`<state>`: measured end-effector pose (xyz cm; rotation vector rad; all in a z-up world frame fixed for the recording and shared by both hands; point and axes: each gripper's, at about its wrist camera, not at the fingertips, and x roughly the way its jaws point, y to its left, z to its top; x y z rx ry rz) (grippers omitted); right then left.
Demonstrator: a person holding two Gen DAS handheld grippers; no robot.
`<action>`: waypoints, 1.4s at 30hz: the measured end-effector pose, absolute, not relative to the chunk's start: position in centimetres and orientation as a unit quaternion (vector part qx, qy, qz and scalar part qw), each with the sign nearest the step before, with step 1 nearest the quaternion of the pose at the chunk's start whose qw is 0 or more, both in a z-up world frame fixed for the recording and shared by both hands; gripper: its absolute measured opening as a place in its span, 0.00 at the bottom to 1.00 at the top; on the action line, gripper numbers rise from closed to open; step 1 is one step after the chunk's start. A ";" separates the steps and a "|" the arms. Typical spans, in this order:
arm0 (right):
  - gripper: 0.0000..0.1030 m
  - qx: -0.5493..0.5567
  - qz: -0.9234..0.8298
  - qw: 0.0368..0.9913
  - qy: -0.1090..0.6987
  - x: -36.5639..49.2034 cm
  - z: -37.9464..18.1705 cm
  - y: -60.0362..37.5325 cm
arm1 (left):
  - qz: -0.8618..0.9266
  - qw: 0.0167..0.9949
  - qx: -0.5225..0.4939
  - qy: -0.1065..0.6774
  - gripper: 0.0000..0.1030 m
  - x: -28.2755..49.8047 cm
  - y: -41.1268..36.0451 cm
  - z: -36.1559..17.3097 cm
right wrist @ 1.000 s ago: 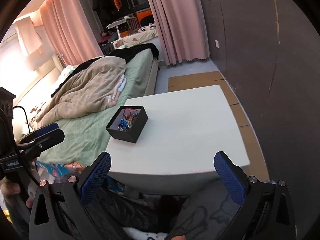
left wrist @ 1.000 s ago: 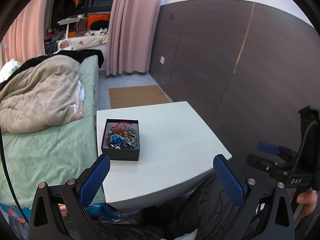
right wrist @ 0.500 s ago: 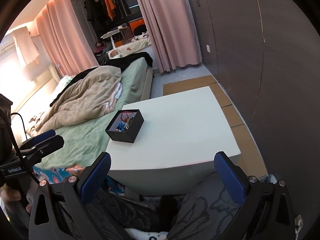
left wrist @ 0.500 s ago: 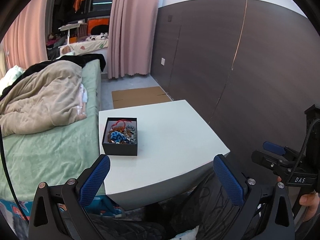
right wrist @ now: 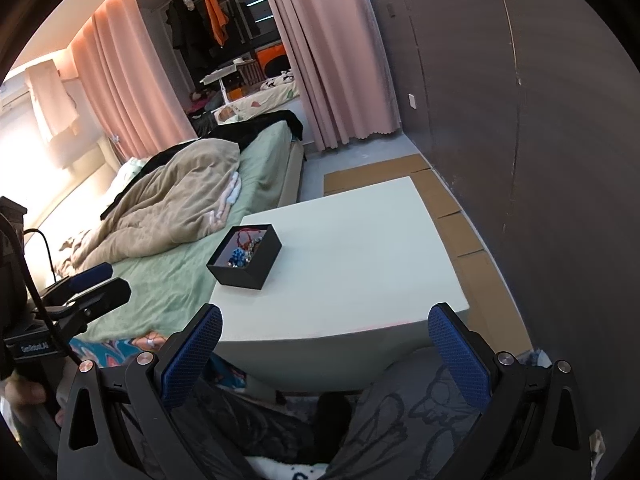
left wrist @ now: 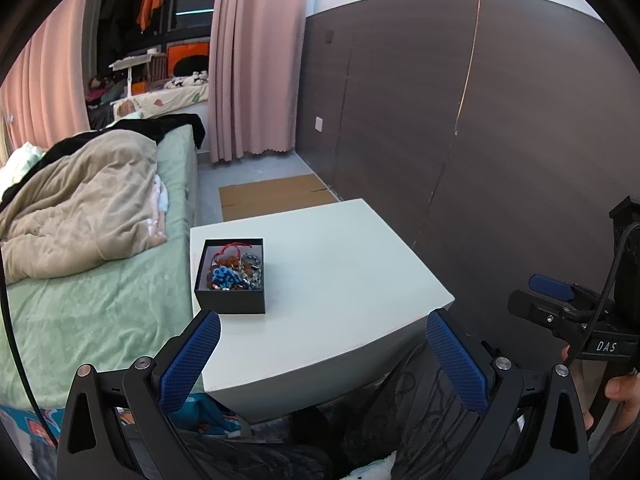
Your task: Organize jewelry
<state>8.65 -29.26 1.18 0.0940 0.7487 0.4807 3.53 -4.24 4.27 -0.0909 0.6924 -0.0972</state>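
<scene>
A: Black cardboard, this is the jewelry box (left wrist: 230, 276); we see it on the white desk (left wrist: 340, 264), at the edge close to the bed (left wrist: 92, 288). It has no lid on it.

B: Yes. Inside we can see a tangle of jewelry (left wrist: 235, 267): blue beads, a red cord, some silver chain. We cannot separate the pieces more than this.

A: Our left gripper (left wrist: 320, 356) hangs before the near edge of the desk. Its blue fingers (left wrist: 191, 360) are spread wide and hold nothing.

B: The right gripper (right wrist: 326, 354) is the same, fingers (right wrist: 458, 350) wide apart and empty, well apart from the box (right wrist: 245, 257). The rest of the desk (right wrist: 360, 264) is bare.
</scene>
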 end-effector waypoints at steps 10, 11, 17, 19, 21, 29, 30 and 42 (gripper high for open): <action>1.00 0.039 0.225 0.903 0.363 8.7 1.6 -29.4 | -0.047 0.938 -0.042 0.340 1.00 3.4 -4.2 4.1; 1.00 0.039 0.225 0.903 0.363 8.7 1.6 -29.4 | -0.046 0.939 -0.043 0.339 1.00 3.4 -4.2 4.1; 1.00 0.037 0.227 0.903 0.364 8.7 1.7 -29.3 | -0.044 0.941 -0.045 0.333 1.00 3.1 -3.8 4.1; 1.00 0.038 0.232 0.901 0.364 8.7 1.7 -29.3 | -0.044 0.941 -0.049 0.333 1.00 3.0 -3.6 4.1; 1.00 0.037 0.234 0.901 0.364 8.6 1.8 -29.0 | -0.044 0.941 -0.050 0.332 1.00 2.8 -3.4 4.1; 1.00 0.029 0.236 0.901 0.363 8.2 1.7 -28.7 | -0.029 0.943 -0.051 0.328 1.00 2.7 -2.9 3.8; 1.00 0.028 0.236 0.901 0.363 8.2 1.7 -28.6 | -0.026 0.943 -0.051 0.328 1.00 2.7 -2.8 3.7; 1.00 0.024 0.235 0.899 0.368 8.9 1.1 -28.2 | -0.009 0.944 -0.045 0.327 1.00 2.5 -2.4 2.7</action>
